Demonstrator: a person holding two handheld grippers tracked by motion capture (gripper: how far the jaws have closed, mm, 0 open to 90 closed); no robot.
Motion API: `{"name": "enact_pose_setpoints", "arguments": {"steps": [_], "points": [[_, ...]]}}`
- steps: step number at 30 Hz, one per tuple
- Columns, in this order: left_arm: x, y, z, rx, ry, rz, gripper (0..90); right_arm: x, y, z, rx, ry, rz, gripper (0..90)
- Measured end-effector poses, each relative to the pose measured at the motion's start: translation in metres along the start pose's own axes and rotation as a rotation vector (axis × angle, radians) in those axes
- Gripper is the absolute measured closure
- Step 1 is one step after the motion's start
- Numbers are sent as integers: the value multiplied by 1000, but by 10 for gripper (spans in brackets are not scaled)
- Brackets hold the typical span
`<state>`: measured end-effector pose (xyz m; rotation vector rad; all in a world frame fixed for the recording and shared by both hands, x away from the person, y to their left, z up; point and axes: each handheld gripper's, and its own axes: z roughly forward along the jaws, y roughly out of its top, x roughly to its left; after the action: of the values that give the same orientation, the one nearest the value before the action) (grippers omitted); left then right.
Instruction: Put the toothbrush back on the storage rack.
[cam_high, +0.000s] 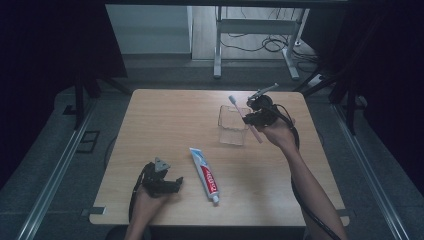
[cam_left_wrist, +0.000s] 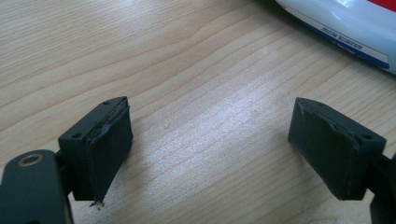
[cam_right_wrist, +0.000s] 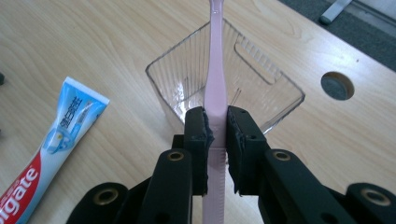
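Pale wooden table (cam_high: 165, 125) is carrying everything while your right gripper (cam_right_wrist: 217, 135) is pinching the light, stiff, slippery-looking pink toothbrush (cam_right_wrist: 215, 84) mid-handle, just above the clear, likely brittle cup (cam_right_wrist: 275, 93), and your left gripper (cam_left_wrist: 210, 144) is resting wide open beside the soft toothpaste tube (cam_left_wrist: 345, 23).

A light wood-grain desk (cam_high: 175, 115) with rounded corners carries the things. A clear, ribbed square cup (cam_high: 233, 124) stands upright on it, and serves here as the landmark. Nearer the person than the cup and a little to its left, a white, blue and red toothpaste tube (cam_high: 204, 173) lies flat, its cap end towards the person's edge. Farther left of the cup, near the front edge, the left hand-held gripper (cam_high: 176, 183) rests low over the wood. A round hole (cam_right_wrist: 337, 85) pierces the desk just beyond the cup in the right gripper view.
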<state>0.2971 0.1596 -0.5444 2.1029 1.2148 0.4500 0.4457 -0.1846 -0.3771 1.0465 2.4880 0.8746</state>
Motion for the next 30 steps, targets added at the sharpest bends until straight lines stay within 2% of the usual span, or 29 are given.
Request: {"name": "enact_pose_setpoints", "arguments": {"steps": [13, 30], "points": [[0, 0, 0, 2, -1, 4, 137, -5, 22, 6, -26, -9, 0, 785], [0, 0, 0, 3, 0, 4, 138, -9, 37, 24, -72, 0, 33, 785]]}}
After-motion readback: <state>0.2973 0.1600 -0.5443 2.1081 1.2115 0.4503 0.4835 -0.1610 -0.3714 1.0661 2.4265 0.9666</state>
